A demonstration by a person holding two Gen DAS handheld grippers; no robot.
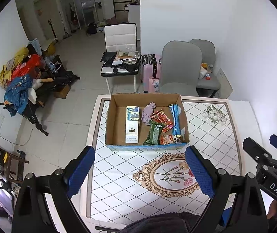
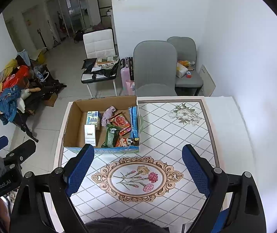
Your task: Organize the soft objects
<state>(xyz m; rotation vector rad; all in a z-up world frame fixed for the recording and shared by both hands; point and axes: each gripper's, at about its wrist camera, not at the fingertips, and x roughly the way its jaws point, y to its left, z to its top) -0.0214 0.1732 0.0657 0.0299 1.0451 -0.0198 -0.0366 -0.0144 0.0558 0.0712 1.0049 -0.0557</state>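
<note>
One cardboard box (image 1: 115, 116) sits on the tiled counter (image 1: 206, 136). Inside lie one lilac cloth (image 1: 147, 111), two upright cartons (image 1: 132, 124), one blue packet (image 1: 175, 119), and three snack bags (image 1: 160, 119). The left gripper (image 1: 140, 169) and right gripper (image 2: 138, 168) hover nearby, jaws wide apart, holding nothing.

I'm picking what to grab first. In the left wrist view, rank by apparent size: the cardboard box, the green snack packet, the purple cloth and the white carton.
1. cardboard box
2. white carton
3. green snack packet and purple cloth: too alike to rank.
</note>
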